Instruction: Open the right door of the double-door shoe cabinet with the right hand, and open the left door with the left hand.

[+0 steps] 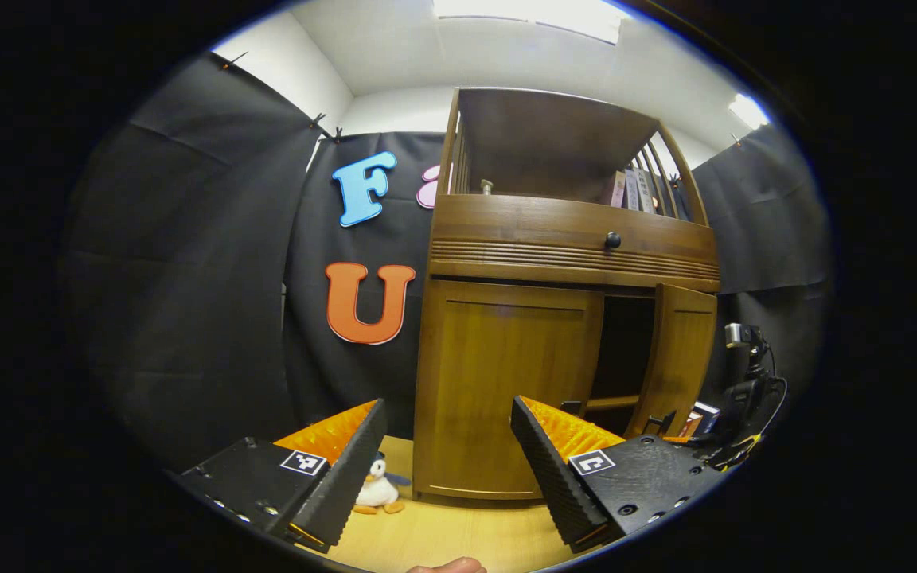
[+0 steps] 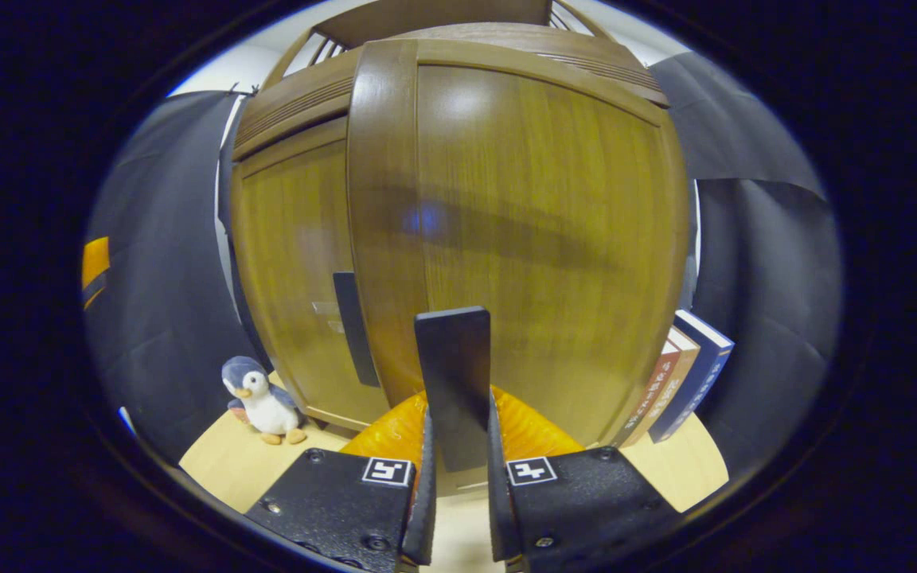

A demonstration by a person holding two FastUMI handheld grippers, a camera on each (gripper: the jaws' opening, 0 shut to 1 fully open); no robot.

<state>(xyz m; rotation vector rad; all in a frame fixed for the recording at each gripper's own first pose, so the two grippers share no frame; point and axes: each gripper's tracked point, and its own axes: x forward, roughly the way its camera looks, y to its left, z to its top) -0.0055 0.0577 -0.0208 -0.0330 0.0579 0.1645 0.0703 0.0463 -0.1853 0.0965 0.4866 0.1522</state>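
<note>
Black cloth backs the brown wooden shoe cabinet. Right gripper clamps the right door's dark handle, door ajar; left gripper, jaws wide and empty, must next reach the closed left door at twelve o'clock.

- Black cloth wall hangs ahead-left of the left gripper's camera.
- White ceiling overhead carries a bright light panel.
- Pale wooden floor lies below.
</note>
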